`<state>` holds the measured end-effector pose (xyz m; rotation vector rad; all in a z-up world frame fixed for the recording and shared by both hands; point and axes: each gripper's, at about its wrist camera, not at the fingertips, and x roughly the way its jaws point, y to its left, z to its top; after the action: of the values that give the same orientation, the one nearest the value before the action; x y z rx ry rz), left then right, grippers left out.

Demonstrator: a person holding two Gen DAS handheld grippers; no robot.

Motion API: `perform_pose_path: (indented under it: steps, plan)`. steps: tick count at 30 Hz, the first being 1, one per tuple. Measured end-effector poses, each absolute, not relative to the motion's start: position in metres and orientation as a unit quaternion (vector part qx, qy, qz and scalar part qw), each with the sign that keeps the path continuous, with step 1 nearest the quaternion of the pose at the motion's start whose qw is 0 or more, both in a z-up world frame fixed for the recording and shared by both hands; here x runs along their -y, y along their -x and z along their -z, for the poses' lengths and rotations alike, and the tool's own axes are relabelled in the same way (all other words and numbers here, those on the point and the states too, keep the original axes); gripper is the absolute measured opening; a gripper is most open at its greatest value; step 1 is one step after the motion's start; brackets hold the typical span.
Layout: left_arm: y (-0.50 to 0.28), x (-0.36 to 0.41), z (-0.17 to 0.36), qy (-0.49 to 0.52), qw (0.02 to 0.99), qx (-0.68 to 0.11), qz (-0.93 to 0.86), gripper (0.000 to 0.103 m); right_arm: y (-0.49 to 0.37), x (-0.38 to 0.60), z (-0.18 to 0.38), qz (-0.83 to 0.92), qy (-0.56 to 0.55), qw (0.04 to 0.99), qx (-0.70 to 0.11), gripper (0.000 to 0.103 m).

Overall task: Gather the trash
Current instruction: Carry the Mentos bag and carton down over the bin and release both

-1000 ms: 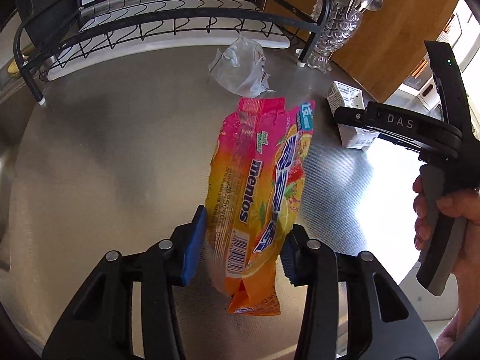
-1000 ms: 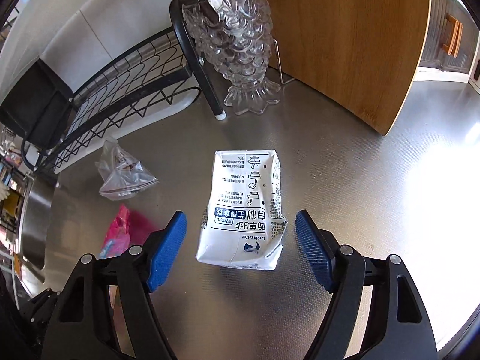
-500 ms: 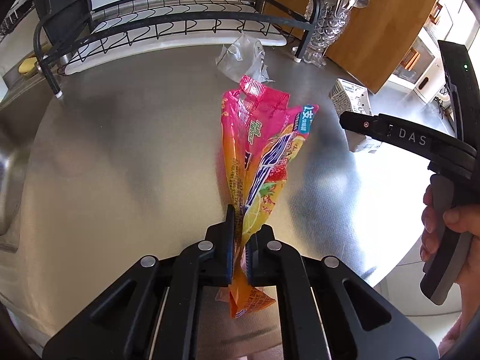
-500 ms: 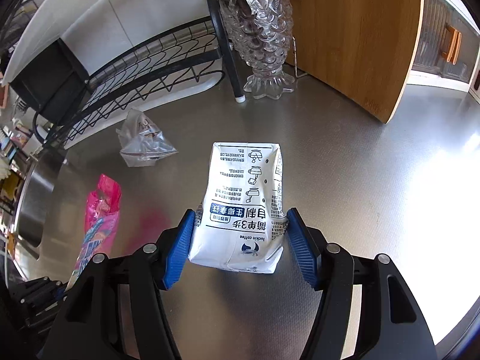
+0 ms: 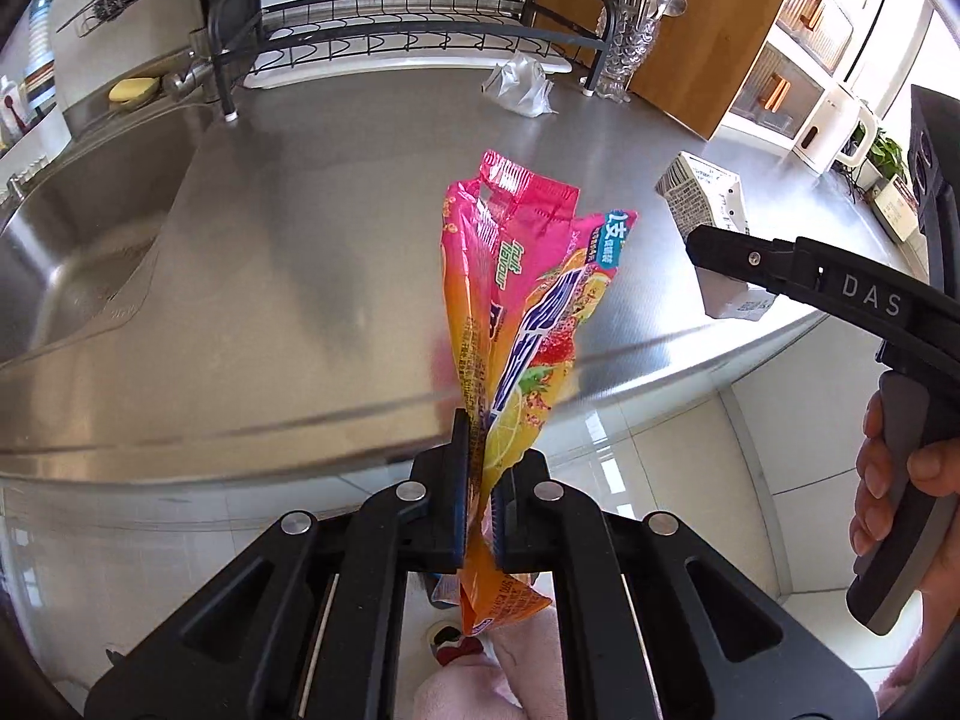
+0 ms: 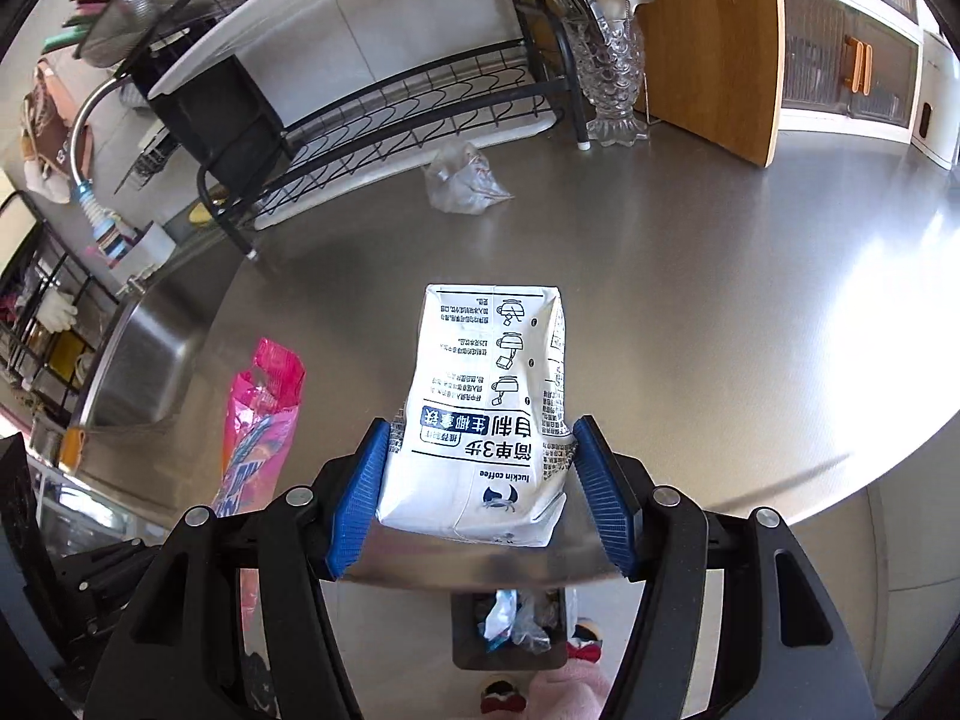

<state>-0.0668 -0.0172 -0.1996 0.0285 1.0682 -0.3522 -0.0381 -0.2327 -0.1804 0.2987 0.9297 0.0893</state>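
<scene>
Counter: a brushed steel worktop [image 5: 312,276] with a sink basin [image 5: 66,240] sunk into its left end and pale floor tiles below its front edge.
Back of counter: a black wire dish rack [image 5: 408,30] stands along the wall; beside its right leg is a clear glass holder [image 6: 612,78] shaped like a fish, holding spoons and a bottle brush upright. A wooden board [image 6: 714,42] leans behind it.
Left gripper [image 5: 478,483]: its jaws are pressed together on the lower part of a pink and orange candy bag [image 5: 528,300], which sticks forward and up, off the counter, with its tail hanging below the jaws.
Right gripper [image 6: 480,492]: its blue pads [image 6: 360,498] pinch both sides of a white coffee carton [image 6: 492,414], gripped near its lower end and lifted clear of the worktop, over its front edge.
Loose trash: a crumpled clear plastic bag [image 6: 462,180] lies on the counter near the rack's right leg, well apart from both grippers.
Bin: a small dark bin [image 6: 510,618] sits on the floor below the counter edge, directly under the carton in the right wrist view; it holds crumpled wrappers, blue-and-white and clear.
Person: a hand [image 5: 900,498] wraps the right gripper's handle.
</scene>
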Motion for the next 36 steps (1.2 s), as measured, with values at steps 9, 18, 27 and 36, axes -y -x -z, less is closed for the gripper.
perform_pose_path:
  steps: [9,18,27,36]
  plan:
    - [0.122,-0.011,0.214,-0.010,0.835,-0.524,0.167,0.005,0.111,0.185,0.188,-0.071,-0.133,0.877,-0.456,0.063]
    - [0.147,-0.017,0.258,0.004,0.810,-0.566,0.156,0.005,0.145,0.170,0.218,-0.080,-0.126,0.856,-0.496,0.063]
    - [0.158,-0.015,0.332,0.015,0.771,-0.620,0.144,0.005,0.157,0.163,0.296,-0.082,-0.125,0.813,-0.563,0.063]
    - [0.146,-0.004,0.412,0.028,0.743,-0.653,0.140,0.005,0.144,0.162,0.378,-0.076,-0.117,0.780,-0.610,0.063]
